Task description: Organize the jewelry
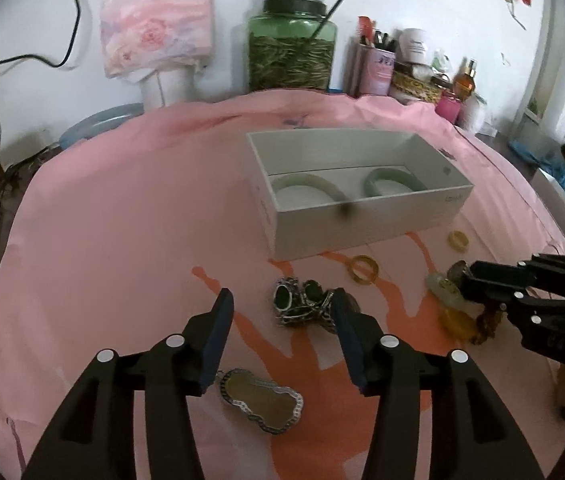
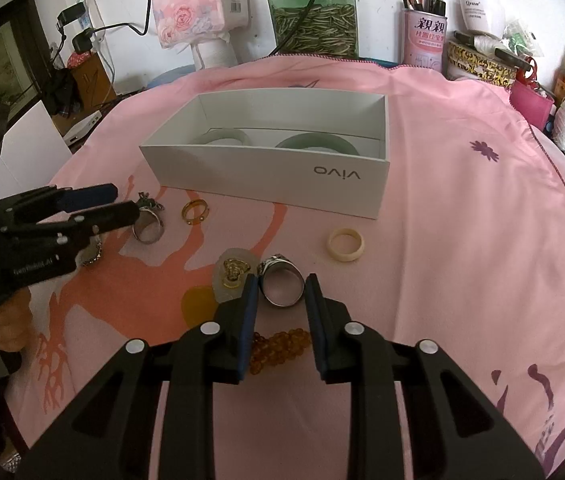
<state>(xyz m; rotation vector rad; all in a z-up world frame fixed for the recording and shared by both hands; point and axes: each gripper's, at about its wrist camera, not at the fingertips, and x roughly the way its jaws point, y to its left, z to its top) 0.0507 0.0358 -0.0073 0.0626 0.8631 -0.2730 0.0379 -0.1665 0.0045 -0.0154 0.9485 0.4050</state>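
Box (image 2: pixel 266 184) sits mid-worktop on the pink cloth (image 2: pixel 462 220), open top, white, "vivo" printed on its near wall as my right camera sees it. Two green bangles (image 2: pixel 310 145) lie flat inside, side by side; in the left view the same pair (image 1: pixel 306 185) shows over the near wall.

Loose pieces lie on the cloth in front of the box:
- amber ring (image 2: pixel 194 212), near the box's left end
- cream ring (image 2: pixel 345 244), apart, toward the box's right end
- silver ring (image 2: pixel 282 284), wide band, on its side
- pale pendant (image 2: pixel 231 276) with gold figure, just beside the silver ring
- amber beads (image 2: pixel 278 346), under my right fingers
- second silver ring (image 2: pixel 148 229), by my left gripper's tips
- gourd-shaped locket (image 1: pixel 260 404), left view only, below my left gripper

My right gripper (image 2: pixel 280 294) hovers low with fingers spread, one each side of the silver ring, tips level with it; I cannot tell whether either finger touches it. Nothing is pinched.

My left gripper (image 1: pixel 282 306) has fingers spread wide, holding nothing. A tangle of dark-stoned silver pieces (image 1: pixel 302 306) lies between the tips, closer to the right finger and partly behind it. From the right camera the left gripper (image 2: pixel 122 202) comes in from the left edge, tips at the second silver ring.

Jar (image 2: pixel 314 20), tissue pack (image 2: pixel 198 0) and pink tin (image 2: pixel 422 38) stand along the wall behind.
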